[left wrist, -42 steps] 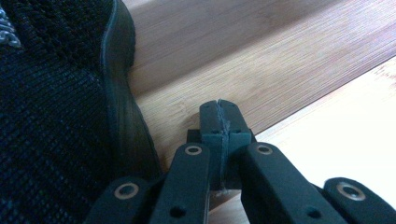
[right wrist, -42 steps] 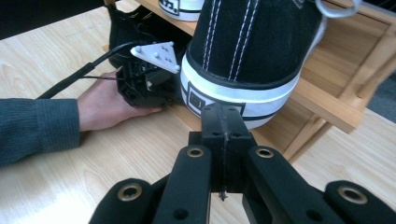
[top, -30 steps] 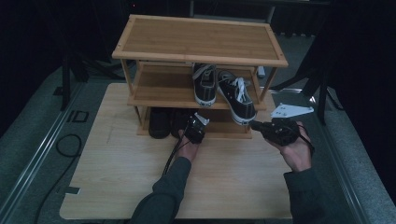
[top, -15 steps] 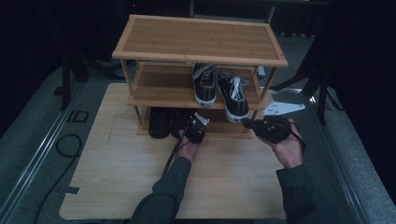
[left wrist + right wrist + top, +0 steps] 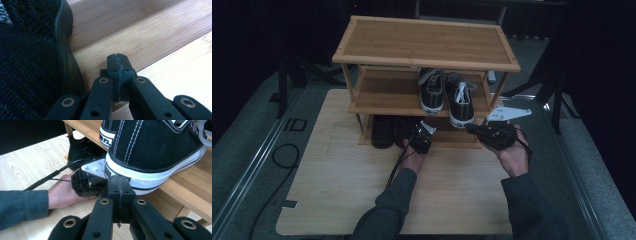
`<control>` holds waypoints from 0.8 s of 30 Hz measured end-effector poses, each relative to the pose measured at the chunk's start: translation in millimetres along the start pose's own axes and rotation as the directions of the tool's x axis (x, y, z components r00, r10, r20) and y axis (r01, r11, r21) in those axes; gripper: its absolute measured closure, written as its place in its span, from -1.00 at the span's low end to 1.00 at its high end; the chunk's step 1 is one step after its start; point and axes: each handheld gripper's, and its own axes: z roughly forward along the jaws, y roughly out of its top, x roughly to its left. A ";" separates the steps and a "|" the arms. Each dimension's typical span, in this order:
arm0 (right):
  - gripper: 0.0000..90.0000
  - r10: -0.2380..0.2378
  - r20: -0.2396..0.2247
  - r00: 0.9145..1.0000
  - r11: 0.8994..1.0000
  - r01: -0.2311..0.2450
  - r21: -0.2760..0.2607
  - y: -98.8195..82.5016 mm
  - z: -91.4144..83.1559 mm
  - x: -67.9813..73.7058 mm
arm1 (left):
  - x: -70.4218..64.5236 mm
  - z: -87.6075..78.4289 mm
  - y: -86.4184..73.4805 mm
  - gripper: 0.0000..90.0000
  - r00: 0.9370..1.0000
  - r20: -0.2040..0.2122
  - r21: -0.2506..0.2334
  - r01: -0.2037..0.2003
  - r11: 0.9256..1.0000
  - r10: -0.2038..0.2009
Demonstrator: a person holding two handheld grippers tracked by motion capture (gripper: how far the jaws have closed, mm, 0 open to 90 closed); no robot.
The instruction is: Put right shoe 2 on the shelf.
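- Now: right sneaker (image 5: 460, 102) of the canvas pair sits on the rack's (image 5: 427, 45) middle shelf, heel overhanging the front edge.
- Right gripper (image 5: 118, 185) has edged in to that heel since a second ago (jaws pressed together, holding nothing) — a nudge inward looks likely.
- Left gripper (image 5: 117, 65), also closed, beside the black knit shoe (image 5: 30, 62) on the bottom shelf.

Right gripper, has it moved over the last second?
Yes. The right gripper has shifted left in the high view, from out beside the rack's right front post to close by the heel of the right sneaker.
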 end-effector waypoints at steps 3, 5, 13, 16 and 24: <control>1.00 0.000 -0.003 1.000 1.000 0.000 -0.004 2.0 3.0 0.8 | 0.0 0.0 0.0 1.00 1.000 0.000 0.000 0.000 1.000 0.000; 1.00 -0.003 0.002 1.000 1.000 0.003 -0.004 3.2 4.6 1.3 | 0.0 0.0 0.0 1.00 1.000 -0.001 0.000 0.000 1.000 0.000; 1.00 0.005 0.017 1.000 1.000 -0.004 -0.012 3.2 7.5 -0.5 | 0.1 -0.1 0.0 1.00 1.000 0.000 0.000 0.000 1.000 0.000; 1.00 0.001 0.013 1.000 1.000 -0.001 -0.002 2.0 11.6 2.0 | 0.2 -0.1 0.1 1.00 1.000 0.001 0.001 -0.001 1.000 0.001; 1.00 -0.005 0.007 1.000 1.000 0.005 -0.002 5.0 19.6 5.4 | 0.5 -0.1 0.2 1.00 1.000 0.003 0.001 -0.004 1.000 0.004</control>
